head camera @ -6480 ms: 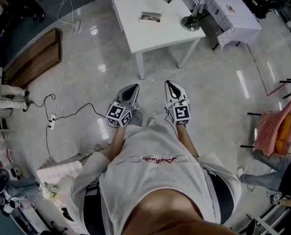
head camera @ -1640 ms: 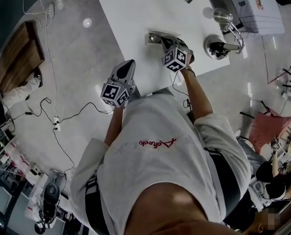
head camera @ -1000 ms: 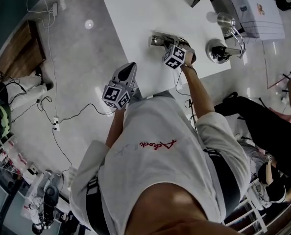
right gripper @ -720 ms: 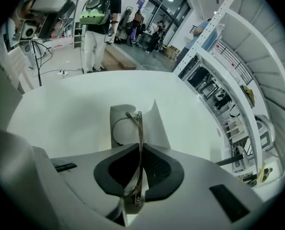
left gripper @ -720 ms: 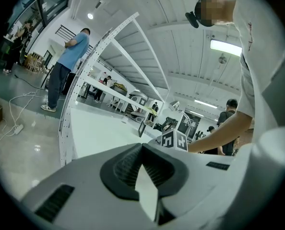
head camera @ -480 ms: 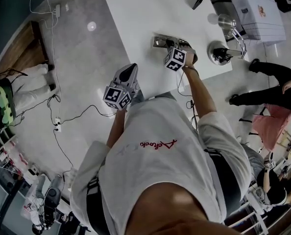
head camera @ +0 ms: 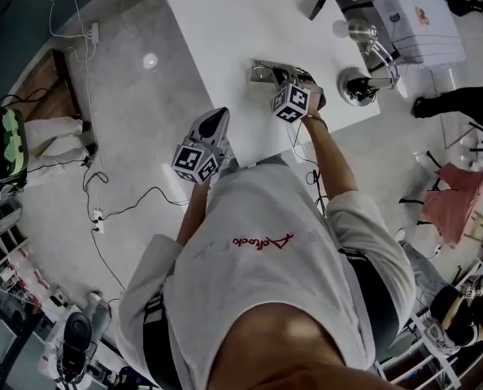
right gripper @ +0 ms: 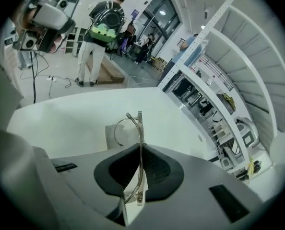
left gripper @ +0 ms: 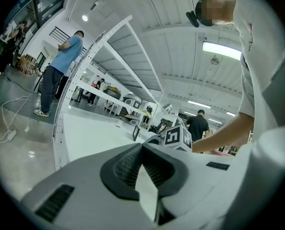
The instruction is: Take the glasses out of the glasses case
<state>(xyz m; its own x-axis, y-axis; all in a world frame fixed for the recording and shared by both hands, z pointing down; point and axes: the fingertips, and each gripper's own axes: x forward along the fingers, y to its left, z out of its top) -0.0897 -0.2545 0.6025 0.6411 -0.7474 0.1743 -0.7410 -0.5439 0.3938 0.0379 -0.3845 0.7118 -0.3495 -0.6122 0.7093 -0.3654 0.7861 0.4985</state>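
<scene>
right gripper (right gripper: 140, 146) jaws just closed in on the glasses (right gripper: 139, 126), thin frame pinched and poking past its tips, glasses case (head camera: 260, 71) just ahead on the white desk (head camera: 217, 23). left gripper (left gripper: 142, 146) closed, empty, over glossy grey floor (head camera: 128, 112)

Bright, even overhead light. Ceiling strip lamps (left gripper: 221, 50) glare in the left gripper view, and a hotspot shines on the glossy floor (head camera: 150, 60). Fisheye bending and dark vignetting mark the edges.
</scene>
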